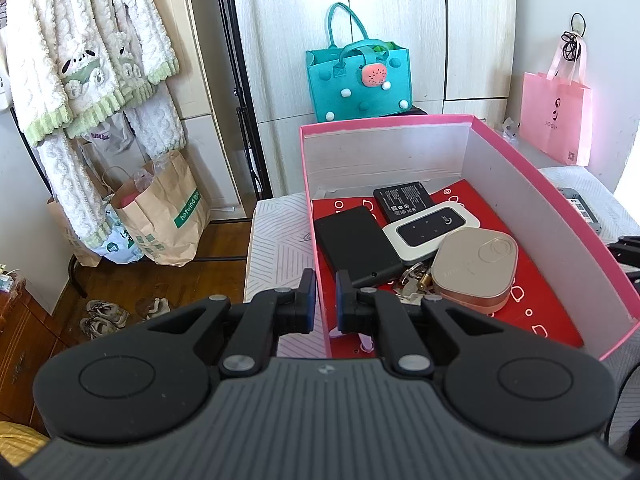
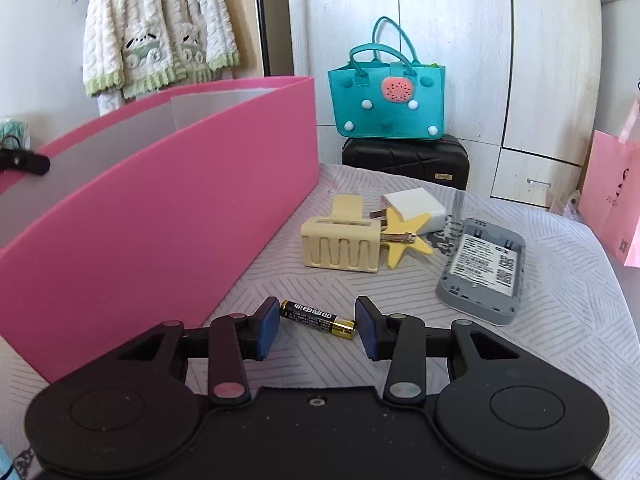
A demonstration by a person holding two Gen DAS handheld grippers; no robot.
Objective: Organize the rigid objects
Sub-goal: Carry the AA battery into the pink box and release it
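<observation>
The left gripper (image 1: pixel 325 300) clamps its jaws on the pink box (image 1: pixel 520 168) wall, while the right gripper (image 2: pixel 318 326) jaws flank the battery (image 2: pixel 318 315), with the yellow clip (image 2: pixel 340 246) at twelve o'clock.

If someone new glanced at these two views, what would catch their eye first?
Probably the pink box, holding a pile of small gadgets on its red floor. Next, the battery lying on the patterned cloth between the right gripper's blue pads, and the teal bag behind.
</observation>
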